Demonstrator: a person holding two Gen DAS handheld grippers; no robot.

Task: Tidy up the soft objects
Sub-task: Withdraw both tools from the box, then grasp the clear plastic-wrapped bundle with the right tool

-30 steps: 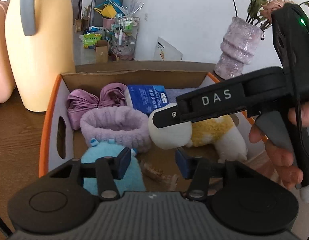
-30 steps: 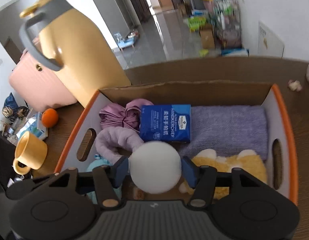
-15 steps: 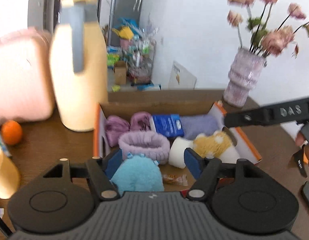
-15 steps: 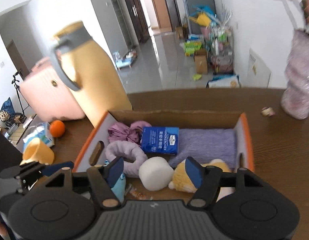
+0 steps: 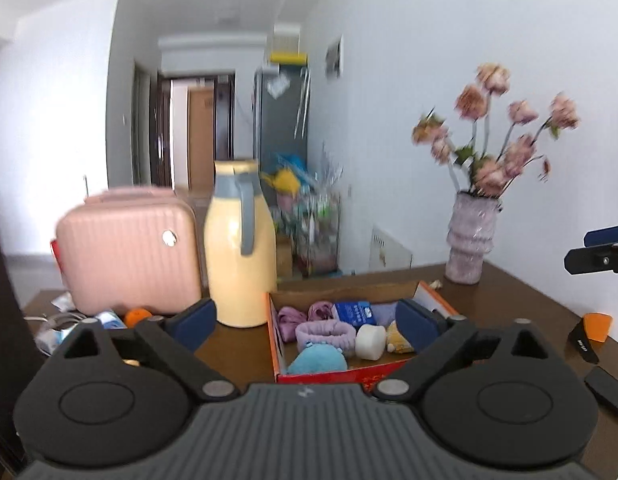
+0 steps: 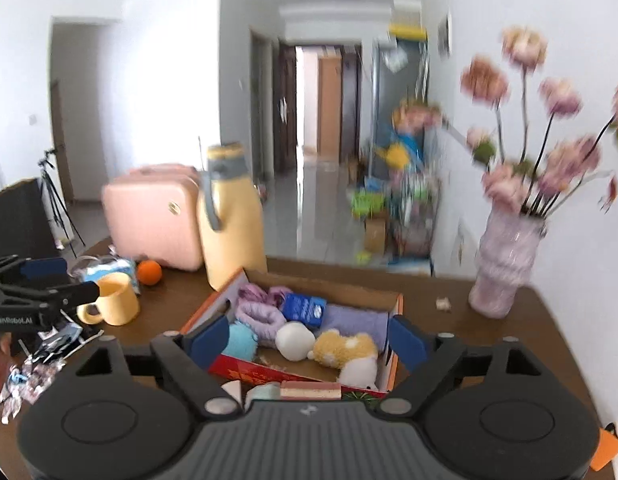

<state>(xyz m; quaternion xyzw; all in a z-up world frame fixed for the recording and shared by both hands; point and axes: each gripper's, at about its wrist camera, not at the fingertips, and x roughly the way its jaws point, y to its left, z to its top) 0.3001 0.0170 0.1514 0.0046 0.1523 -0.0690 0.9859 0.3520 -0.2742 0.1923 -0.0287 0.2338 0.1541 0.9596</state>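
Two open grippers above a filled box

Brown table [image 6: 489, 344] carries everything. Pink suitcase [image 5: 129, 248] and yellow jug [image 5: 239, 248] stand at its back, a vase [image 6: 505, 264] of flowers to the right. The cardboard box [image 6: 393, 364] sits in the middle, just before the jug, holding the soft things: purple towel [image 6: 355, 320], yellow plush toy [image 6: 345, 350], lilac headband [image 5: 325, 330], blue plush [image 5: 317, 360], white ball [image 6: 295, 340] and blue tissue pack [image 6: 305, 308]. Left gripper [image 5: 305, 322] and right gripper [image 6: 305, 338] hang apart from the box, jaws opening wide, nothing between them.
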